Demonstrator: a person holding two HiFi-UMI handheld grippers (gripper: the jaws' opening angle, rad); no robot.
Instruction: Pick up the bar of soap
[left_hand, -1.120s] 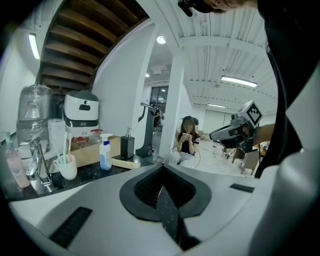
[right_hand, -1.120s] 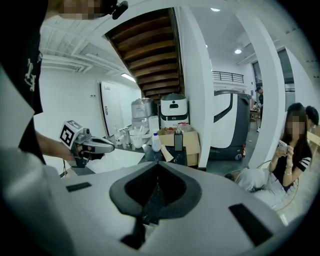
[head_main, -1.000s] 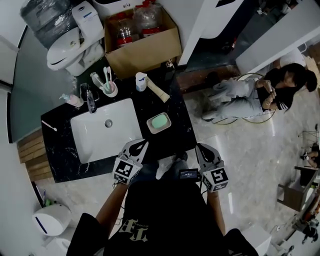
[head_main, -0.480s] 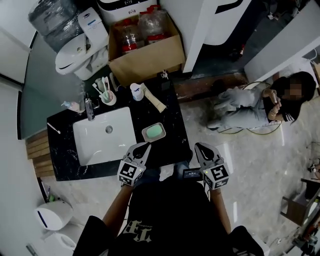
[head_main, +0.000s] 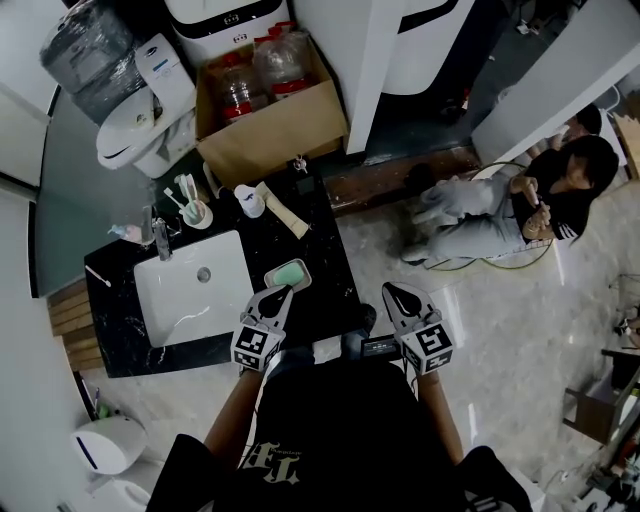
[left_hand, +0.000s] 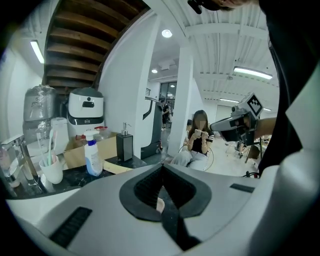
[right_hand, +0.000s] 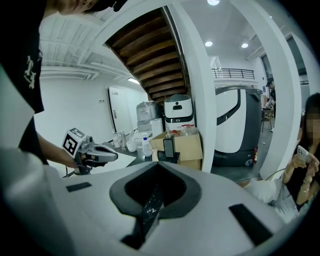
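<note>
A pale green bar of soap (head_main: 288, 272) lies in a white dish (head_main: 271, 270) on the black marble counter (head_main: 325, 270), right of the white sink (head_main: 190, 292). My left gripper (head_main: 284, 290) is shut and empty, its tip just short of the dish's near edge. In the left gripper view the left gripper (left_hand: 161, 166) shows its jaws closed together, and its body hides the soap. My right gripper (head_main: 388, 290) hangs off the counter's right edge over the floor. It looks shut and empty in the right gripper view (right_hand: 156, 165).
A faucet (head_main: 160, 238), a cup of toothbrushes (head_main: 195, 212), a white bottle (head_main: 250, 201), a wooden brush (head_main: 282, 212) and a black pump bottle (left_hand: 124, 145) stand at the counter's back. Behind are a cardboard box (head_main: 272, 112) and a toilet (head_main: 135, 135). A person (head_main: 505, 200) sits on the floor at right.
The head view has shifted, so the counter sits lower and further left in it. My left gripper's tip is now much nearer to the soap dish. Both grippers stay shut.
</note>
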